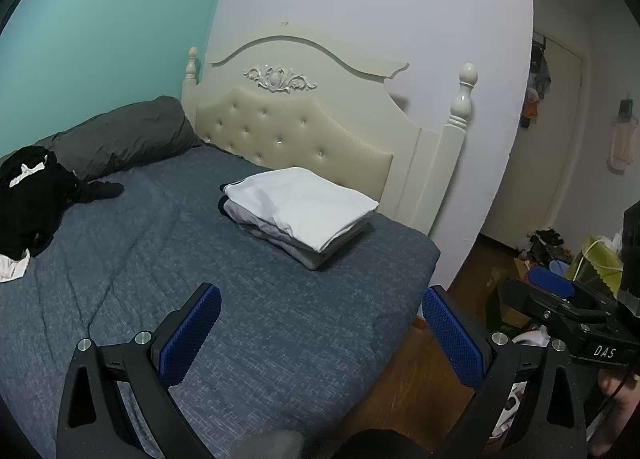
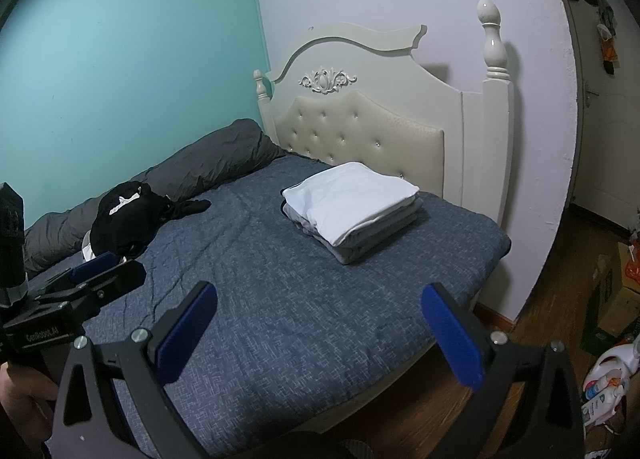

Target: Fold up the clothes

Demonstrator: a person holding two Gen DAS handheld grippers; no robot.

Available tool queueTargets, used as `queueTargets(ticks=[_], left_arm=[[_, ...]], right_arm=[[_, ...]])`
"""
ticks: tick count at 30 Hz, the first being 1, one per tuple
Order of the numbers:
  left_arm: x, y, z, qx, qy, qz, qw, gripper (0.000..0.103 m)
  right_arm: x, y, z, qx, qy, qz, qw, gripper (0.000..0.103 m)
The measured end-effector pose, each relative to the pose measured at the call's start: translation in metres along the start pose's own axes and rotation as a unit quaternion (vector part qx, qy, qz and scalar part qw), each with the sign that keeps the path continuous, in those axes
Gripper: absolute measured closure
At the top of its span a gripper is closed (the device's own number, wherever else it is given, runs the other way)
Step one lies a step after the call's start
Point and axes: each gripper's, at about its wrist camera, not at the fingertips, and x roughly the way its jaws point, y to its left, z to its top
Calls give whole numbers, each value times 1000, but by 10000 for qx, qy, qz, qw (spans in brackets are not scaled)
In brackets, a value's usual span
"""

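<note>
A neat stack of folded clothes [image 1: 304, 211], white on top and grey below, lies on the blue bedspread [image 1: 160, 259] near the headboard; the right wrist view shows the same stack [image 2: 352, 207]. A loose heap of black and white clothes [image 1: 32, 203] sits at the bed's left side, also seen as the heap [image 2: 124, 219]. My left gripper [image 1: 320, 335] hovers open above the bed's near edge, nothing between its blue pads. My right gripper [image 2: 320, 333] is open too, empty, over the bedspread [image 2: 280, 319]. Each gripper appears in the other's view at the frame edge.
A dark grey rolled duvet [image 1: 120, 135] runs along the teal wall. The cream headboard [image 1: 304, 107] stands behind the stack. Wooden floor [image 1: 420, 371] lies right of the bed, with bags and clutter [image 1: 592, 259] and boxes and bottles [image 2: 608, 339] near a doorway.
</note>
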Motion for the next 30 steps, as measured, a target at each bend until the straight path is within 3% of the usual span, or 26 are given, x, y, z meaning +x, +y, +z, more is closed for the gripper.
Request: queueTargets(ticks=[30], left_arm=[[2, 6, -2, -90, 49, -56, 9999, 0]], right_arm=[[6, 1, -1, 9, 58, 2, 10000, 0]])
